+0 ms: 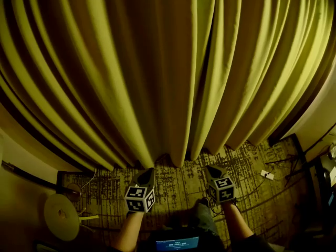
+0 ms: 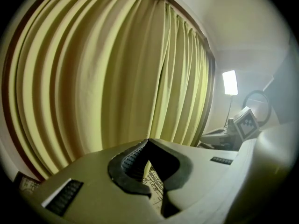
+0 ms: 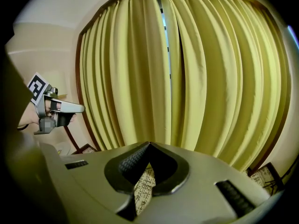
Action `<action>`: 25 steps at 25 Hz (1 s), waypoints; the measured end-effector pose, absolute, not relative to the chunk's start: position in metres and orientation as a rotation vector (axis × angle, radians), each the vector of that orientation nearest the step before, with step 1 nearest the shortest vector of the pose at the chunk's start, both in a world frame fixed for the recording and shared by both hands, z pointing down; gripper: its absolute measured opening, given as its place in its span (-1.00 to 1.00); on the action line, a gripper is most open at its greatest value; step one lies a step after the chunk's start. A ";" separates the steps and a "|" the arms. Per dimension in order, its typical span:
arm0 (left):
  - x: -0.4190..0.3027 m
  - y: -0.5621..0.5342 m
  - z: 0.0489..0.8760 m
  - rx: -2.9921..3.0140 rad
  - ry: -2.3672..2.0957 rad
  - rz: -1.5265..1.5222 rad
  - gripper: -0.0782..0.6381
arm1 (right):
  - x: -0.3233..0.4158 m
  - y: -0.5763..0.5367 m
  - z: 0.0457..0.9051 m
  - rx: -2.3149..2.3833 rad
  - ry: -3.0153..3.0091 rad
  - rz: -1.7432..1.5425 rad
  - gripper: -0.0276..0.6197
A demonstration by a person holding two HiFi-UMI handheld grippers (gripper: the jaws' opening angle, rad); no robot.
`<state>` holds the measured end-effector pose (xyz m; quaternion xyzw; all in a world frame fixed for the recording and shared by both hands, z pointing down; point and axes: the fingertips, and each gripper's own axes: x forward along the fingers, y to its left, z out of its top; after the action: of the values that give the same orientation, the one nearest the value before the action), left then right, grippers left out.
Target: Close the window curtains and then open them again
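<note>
Two yellow-green curtain panels hang drawn together over the window, the left panel (image 1: 105, 62) meeting the right panel (image 1: 262, 62) near the middle. In the right gripper view a thin slit of light (image 3: 165, 27) shows high up between them. My left gripper (image 1: 148, 171) and right gripper (image 1: 211, 169) are held side by side low in front of the curtains, short of the hems and not touching the cloth. The left gripper (image 2: 148, 142) has its jaws shut with nothing in them. The right gripper (image 3: 149, 144) is likewise shut and empty.
A patterned carpet (image 1: 178, 188) lies below the hems. A round white disc (image 1: 62, 216) and a dark cable (image 1: 26, 175) sit at the left wall. Dark furniture (image 1: 320, 177) and a small white item (image 1: 267, 175) are at the right. A lit floor lamp (image 2: 229, 82) stands beyond.
</note>
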<state>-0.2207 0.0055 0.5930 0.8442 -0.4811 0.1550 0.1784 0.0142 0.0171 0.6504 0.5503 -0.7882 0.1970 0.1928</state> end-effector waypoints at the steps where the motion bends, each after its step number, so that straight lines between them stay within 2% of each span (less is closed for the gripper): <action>1: -0.222 0.004 0.592 2.388 -1.365 0.434 -0.77 | 0.013 0.013 0.650 1.541 -2.216 0.550 -0.89; 11: -0.215 -0.047 0.588 2.354 -1.425 0.396 -0.77 | 0.013 -0.061 0.634 1.490 -2.334 0.513 -0.89; 16: -0.185 -0.094 0.578 2.333 -1.478 0.397 -0.77 | 0.040 -0.129 0.577 1.576 -2.427 0.330 -0.81; 19: -0.169 -0.131 0.570 2.328 -1.531 0.390 -0.77 | 0.056 -0.184 0.525 1.601 -2.534 0.148 -0.51; 25: -0.126 -0.182 0.549 2.327 -1.614 0.394 -0.77 | 0.064 -0.252 0.410 1.498 -2.847 -0.099 -0.14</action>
<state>-0.1264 -0.1822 0.5492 0.8058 -0.5588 0.1364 0.1407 0.0645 -0.2517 0.4101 0.4650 -0.8840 -0.0306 -0.0384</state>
